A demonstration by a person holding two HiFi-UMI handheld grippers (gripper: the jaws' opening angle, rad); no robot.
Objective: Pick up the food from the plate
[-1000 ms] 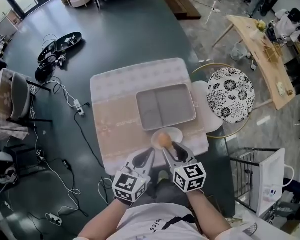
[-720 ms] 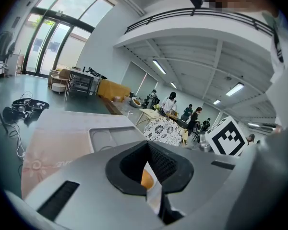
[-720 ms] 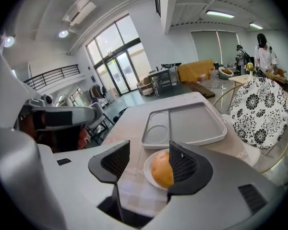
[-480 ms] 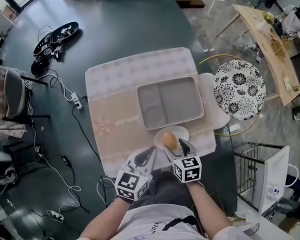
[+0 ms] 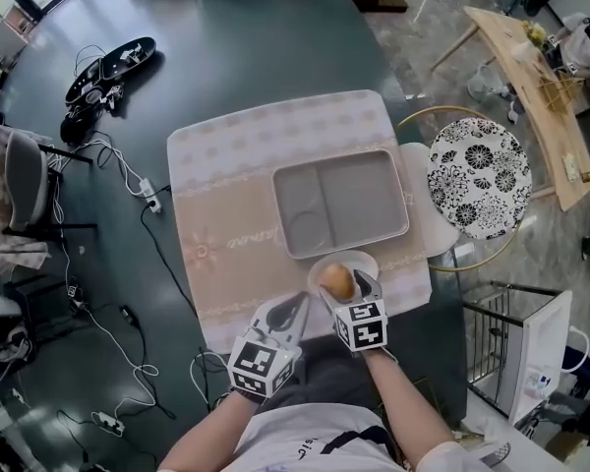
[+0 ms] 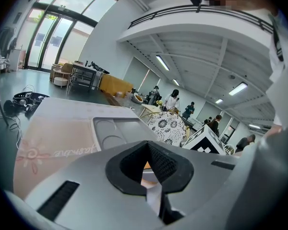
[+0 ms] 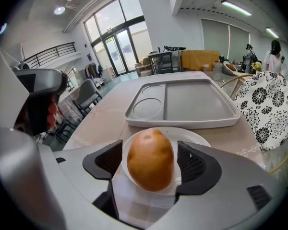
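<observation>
A grey two-part tray [image 5: 341, 203] lies on the cloth-covered table [image 5: 226, 214], just ahead of the right gripper [image 5: 341, 285]. Ahead and to that gripper's right stands a chair [image 5: 477, 190] with a black-and-white flowered seat, and farther that way a wooden table [image 5: 527, 77]. A white rack [image 5: 516, 347] stands off to its right. Well left of the left gripper [image 5: 295, 305], cables [image 5: 128, 195] trail over the dark floor [image 5: 275, 37] near a grey chair [image 5: 25, 190]. People [image 6: 173, 98] stand far ahead.

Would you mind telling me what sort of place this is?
Likely a big open lab or studio hall, not a home: tall glass doors, a mezzanine railing, cables across the floor.
</observation>
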